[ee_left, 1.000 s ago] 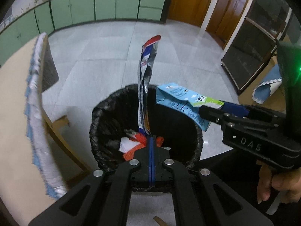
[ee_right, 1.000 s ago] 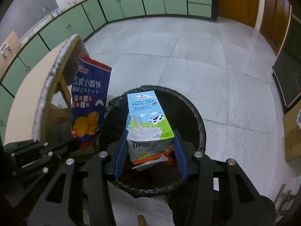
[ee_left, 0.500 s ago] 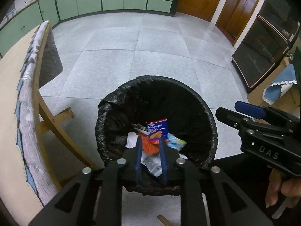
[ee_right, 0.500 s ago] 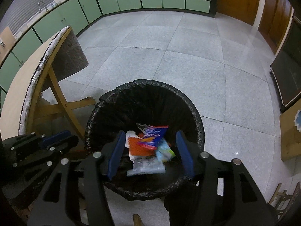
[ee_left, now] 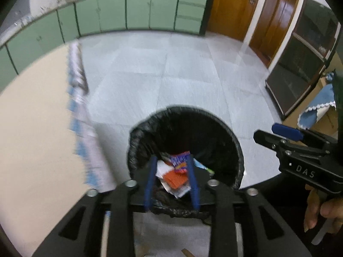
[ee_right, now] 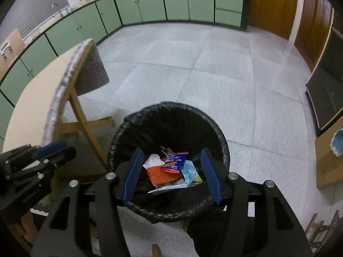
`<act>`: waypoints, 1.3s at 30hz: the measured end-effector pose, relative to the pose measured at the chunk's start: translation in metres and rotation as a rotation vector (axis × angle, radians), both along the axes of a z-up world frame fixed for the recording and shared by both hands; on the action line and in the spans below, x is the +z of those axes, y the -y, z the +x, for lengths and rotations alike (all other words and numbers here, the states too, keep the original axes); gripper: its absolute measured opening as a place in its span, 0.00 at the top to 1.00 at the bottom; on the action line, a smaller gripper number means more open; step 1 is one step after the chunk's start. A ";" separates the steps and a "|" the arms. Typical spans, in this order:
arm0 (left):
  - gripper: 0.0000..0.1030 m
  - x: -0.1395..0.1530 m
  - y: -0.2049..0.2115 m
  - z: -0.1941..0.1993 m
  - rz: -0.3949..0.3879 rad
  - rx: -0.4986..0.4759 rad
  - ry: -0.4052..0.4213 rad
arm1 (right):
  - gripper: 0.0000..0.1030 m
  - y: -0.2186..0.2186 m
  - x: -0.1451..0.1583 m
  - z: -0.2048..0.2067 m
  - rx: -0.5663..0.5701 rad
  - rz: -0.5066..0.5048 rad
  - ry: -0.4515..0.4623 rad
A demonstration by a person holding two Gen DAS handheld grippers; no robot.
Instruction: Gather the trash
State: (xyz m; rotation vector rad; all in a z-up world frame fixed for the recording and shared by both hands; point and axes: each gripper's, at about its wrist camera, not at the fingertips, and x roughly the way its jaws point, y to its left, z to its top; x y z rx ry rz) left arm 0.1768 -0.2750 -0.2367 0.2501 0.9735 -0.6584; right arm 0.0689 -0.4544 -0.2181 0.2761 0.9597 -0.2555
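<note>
A round bin lined with a black bag [ee_left: 225, 128] [ee_right: 171, 111] stands on the floor below both grippers. Inside lie a blue and red snack wrapper [ee_left: 180, 160] [ee_right: 174, 160], a blue milk carton [ee_right: 190, 172], an orange net [ee_right: 159, 174] and white paper [ee_right: 152, 160]. My left gripper [ee_left: 171, 182] is open and empty above the bin's near rim. My right gripper [ee_right: 171, 173] is open and empty above the bin; it also shows at the right of the left wrist view [ee_left: 287, 137]. The left gripper shows at the left of the right wrist view [ee_right: 47, 152].
A round wooden table [ee_right: 38, 98] [ee_left: 32, 128] with a patterned edge stands left of the bin. Green cabinets [ee_right: 150, 6] line the far wall. Wooden doors [ee_left: 231, 10] and a dark glass cabinet [ee_left: 300, 68] are at the right. Grey tiled floor [ee_right: 203, 64] lies beyond the bin.
One second ago the left gripper held the wrapper and the right held the milk carton. Both opened and the items dropped into the bin. The left view has since shifted upward, with motion blur.
</note>
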 end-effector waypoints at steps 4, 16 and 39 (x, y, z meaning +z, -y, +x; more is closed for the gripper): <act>0.48 0.046 -0.028 -0.017 -0.056 0.049 0.097 | 0.35 -0.019 0.039 -0.022 0.012 -0.034 0.083; 0.13 0.147 -0.130 -0.085 -0.101 0.287 0.339 | 0.09 -0.082 0.145 -0.081 -0.005 -0.156 0.335; 0.06 0.265 -0.265 -0.182 -0.070 0.743 0.620 | 0.05 -0.162 0.255 -0.125 0.048 -0.246 0.575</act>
